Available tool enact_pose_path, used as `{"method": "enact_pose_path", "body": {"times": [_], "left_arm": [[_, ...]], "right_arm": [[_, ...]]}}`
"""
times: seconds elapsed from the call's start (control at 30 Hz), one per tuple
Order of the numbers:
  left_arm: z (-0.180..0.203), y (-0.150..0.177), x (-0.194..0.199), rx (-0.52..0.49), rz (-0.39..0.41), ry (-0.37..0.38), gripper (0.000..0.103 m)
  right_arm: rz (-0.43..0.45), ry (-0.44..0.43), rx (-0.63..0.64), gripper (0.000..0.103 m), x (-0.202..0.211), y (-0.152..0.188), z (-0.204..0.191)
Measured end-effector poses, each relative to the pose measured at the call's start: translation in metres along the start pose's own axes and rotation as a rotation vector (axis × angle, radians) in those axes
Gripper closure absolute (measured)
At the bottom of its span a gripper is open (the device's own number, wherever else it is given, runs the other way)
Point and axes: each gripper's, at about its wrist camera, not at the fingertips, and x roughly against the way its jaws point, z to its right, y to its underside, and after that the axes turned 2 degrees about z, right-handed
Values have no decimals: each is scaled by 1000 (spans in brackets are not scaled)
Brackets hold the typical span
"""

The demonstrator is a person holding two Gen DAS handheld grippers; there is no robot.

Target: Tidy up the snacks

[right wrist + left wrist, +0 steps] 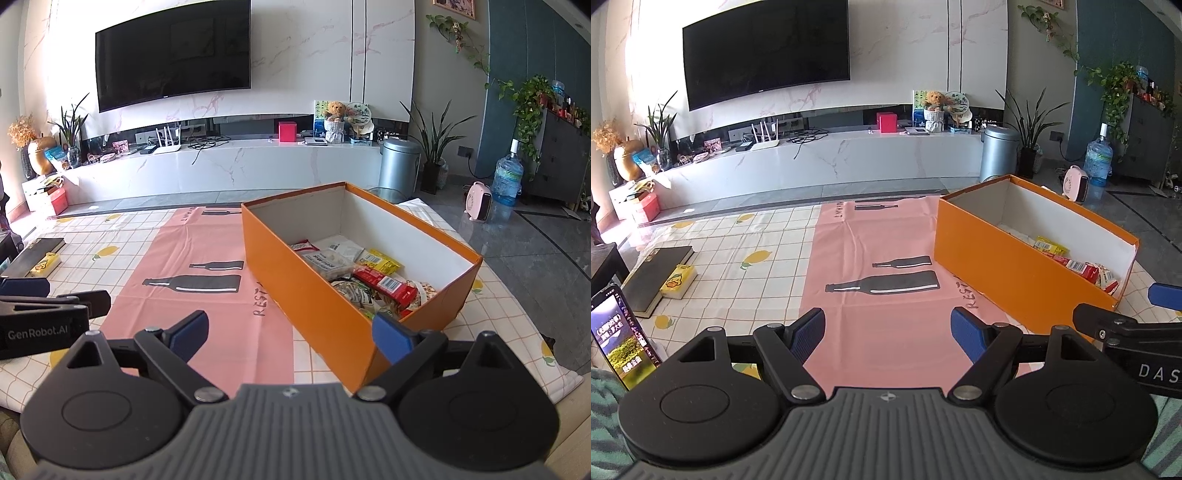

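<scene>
An orange box (325, 314) with a white inside stands on the table, right of the pink cloth. Several snack packets (369, 275) lie in its near half: red, yellow, white and green wrappers. The left wrist view shows the same box (1008, 266) and packets (1082, 267) at the right. My left gripper (888, 332) hovers open over the pink cloth, holding nothing. My right gripper (291, 332) is open and empty just before the box's near corner. Each gripper shows at the edge of the other's view: the right gripper (1123, 314) and the left gripper (59, 295).
A pink cloth with bottle prints (879, 258) covers the middle of a lemon-print tablecloth (746, 251). A dark book (657, 277) and a yellow card pack (679, 280) lie at the left. A phone (620, 339) stands at the near left edge. Floor beyond.
</scene>
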Motion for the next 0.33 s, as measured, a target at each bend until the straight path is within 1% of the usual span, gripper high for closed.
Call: {"method": "enact_pose_path", "body": {"times": [0.33], "left_arm": [[-3, -1, 6, 7, 19, 14, 12]], "right_arm": [[2, -3, 12, 10, 2, 1, -3]]}}
